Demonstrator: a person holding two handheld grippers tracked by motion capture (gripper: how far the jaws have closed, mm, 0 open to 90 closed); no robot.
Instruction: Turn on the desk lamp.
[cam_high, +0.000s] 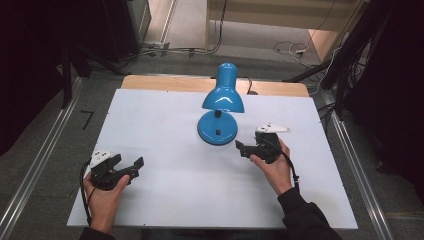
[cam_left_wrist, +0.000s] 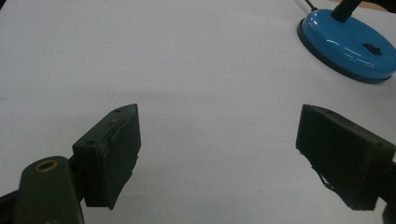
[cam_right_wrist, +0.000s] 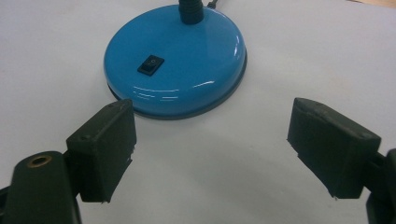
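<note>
Blue lamp (cam_high: 221, 107) stands near the middle of the high view, a bit toward the top, on a white board (cam_high: 165, 190) that covers the table. Its shade tips down over its round base.

At the lower left of the high view, the left hand (cam_high: 102, 197) holds the left gripper (cam_high: 131, 167). It is well apart from the lamp. In the left gripper view its two black jaws stand wide apart with just white board between them, so it is let go and holds nothing. The lamp base (cam_left_wrist: 348, 44) sits in the upper right corner of that view.

In the middle of the high view the lamp base shows a small black switch (cam_high: 218, 132) on top.

At the right of the high view, the right hand (cam_high: 275, 170) holds the right gripper (cam_high: 241, 148). It is just beside the lamp base, but I cannot tell if it touches. In the right gripper view its jaws are also spread wide and grip nothing. The base (cam_right_wrist: 180, 60) fills the upper middle of that view, and the switch (cam_right_wrist: 151, 65) sits on its left part. The black neck (cam_right_wrist: 190, 10) goes up from the base at the top edge.
</note>
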